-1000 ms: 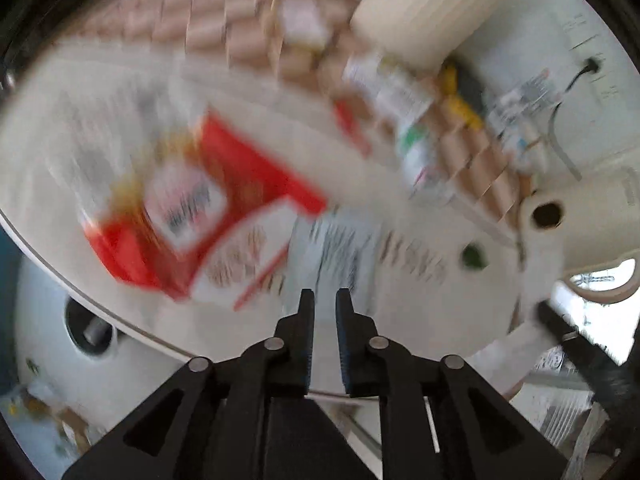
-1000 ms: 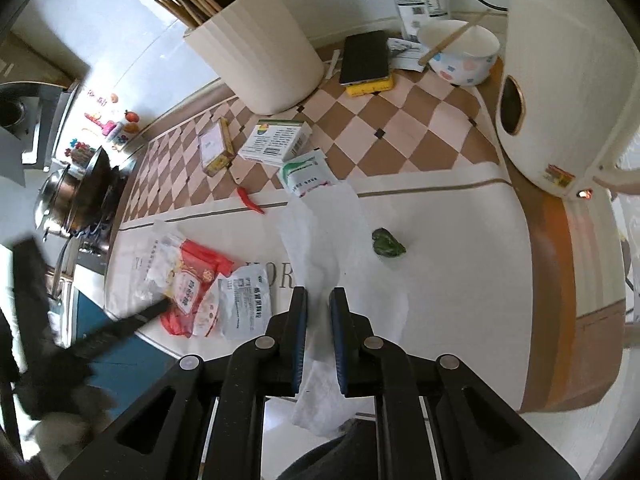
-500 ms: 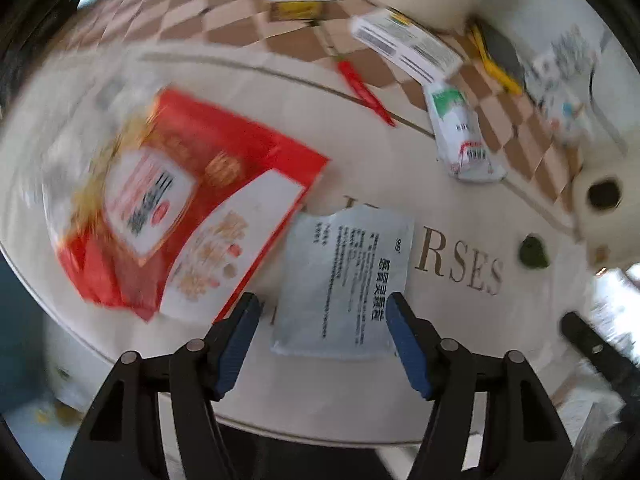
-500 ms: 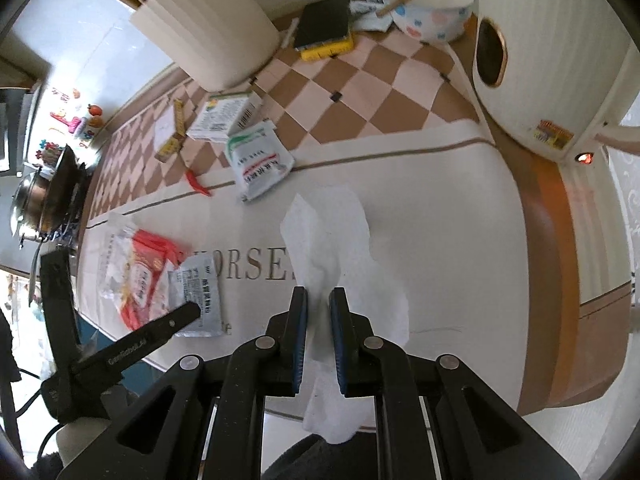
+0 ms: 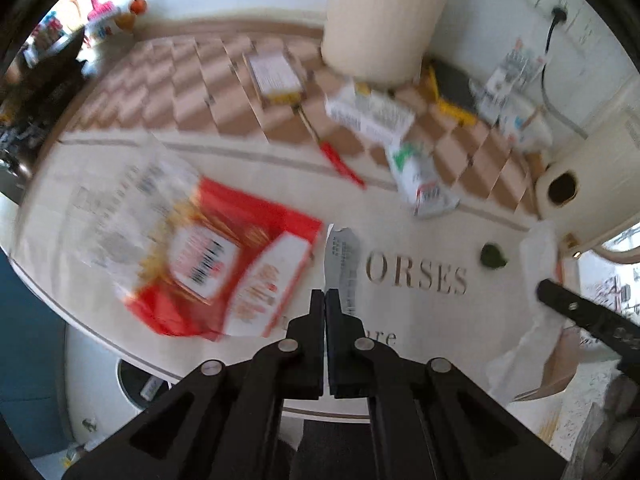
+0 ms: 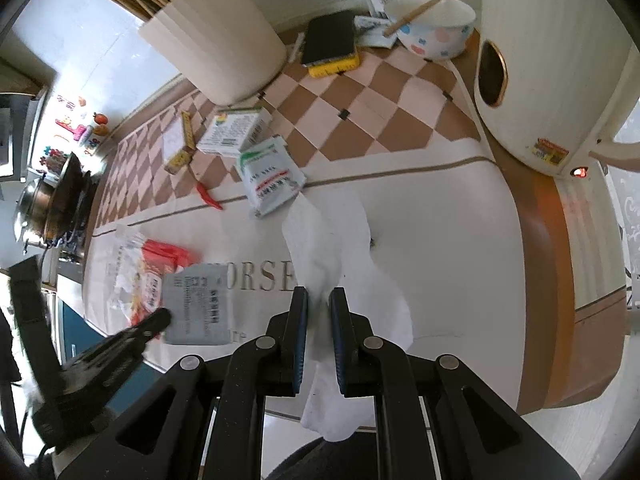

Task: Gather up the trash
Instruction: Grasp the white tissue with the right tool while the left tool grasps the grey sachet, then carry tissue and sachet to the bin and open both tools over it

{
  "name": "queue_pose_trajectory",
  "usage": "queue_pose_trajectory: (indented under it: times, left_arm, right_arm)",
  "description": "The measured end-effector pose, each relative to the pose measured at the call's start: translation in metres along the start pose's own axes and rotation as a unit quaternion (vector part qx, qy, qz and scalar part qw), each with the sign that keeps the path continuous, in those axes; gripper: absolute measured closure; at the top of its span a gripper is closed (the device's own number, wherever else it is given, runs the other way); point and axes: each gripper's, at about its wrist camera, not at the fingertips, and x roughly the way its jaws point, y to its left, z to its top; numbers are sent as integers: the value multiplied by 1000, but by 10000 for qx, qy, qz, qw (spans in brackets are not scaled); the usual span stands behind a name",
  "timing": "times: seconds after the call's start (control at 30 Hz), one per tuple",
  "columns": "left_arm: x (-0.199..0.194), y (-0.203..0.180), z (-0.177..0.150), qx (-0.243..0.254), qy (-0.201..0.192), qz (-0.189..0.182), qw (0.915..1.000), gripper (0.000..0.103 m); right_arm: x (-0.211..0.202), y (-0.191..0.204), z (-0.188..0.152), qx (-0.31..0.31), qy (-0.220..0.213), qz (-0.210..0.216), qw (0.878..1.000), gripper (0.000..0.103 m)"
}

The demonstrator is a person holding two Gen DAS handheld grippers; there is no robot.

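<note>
Right wrist only: spotted bowl (image 6: 434, 26)

packet (image 6: 272, 180) before box (image 6: 234, 130) | bowl (image 6: 434, 26) right of sponge (image 6: 330, 44)

your left gripper (image 5: 324, 300), spread wide around the grey sachet (image 5: 341, 268) half a second ago, has snapped closed on its near edge, and the sachet now stands edge-on between the pads, lifted off the table (image 5: 420, 216). it no longer lies flat beside the red snack bag (image 5: 224, 264). the green scrap (image 5: 493, 256) (hidden by the tissue (image 6: 332, 248) from your right wrist) dropped out of that view.
</note>
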Motion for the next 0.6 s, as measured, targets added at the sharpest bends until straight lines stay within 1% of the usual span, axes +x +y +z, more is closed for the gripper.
queue_pose_trajectory:
  times: [0.07,0.2,0.3,0.37,0.4,0.43,0.53,0.6]
  left_arm:
    - [-20,17,1,-67,-227,-12,9997,103]
    - [-56,55,4,-391,-573,11,9976,103]
    - [-86,96,-4,-607,-850,161,9944,103]
    - [-100,120,-11,-746,-947,294,9923,103]
    - [-109,140,-19,-866,-1007,398,9903,103]
    - [-114,153,-25,-965,-1042,466,9888,103]
    - [-133,208,-56,-1327,-1089,748,9823,103]
    - [-140,247,-80,-1593,-1058,950,9769,103]
  right_arm:
    - [-5,10,0,-53,-73,43,9999,91]
    - [-12,39,-5,-230,-155,154,9995,91]
    - [-15,68,-15,-473,-163,271,9984,91]
    - [-14,100,-25,-735,-120,408,9964,91]
    - [-14,111,-31,-829,-103,452,9955,91]
    - [-11,132,-39,-990,-47,550,9936,91]
    - [0,182,-66,-1363,147,789,9874,91]
    - [13,227,-96,-1756,335,943,9794,91]
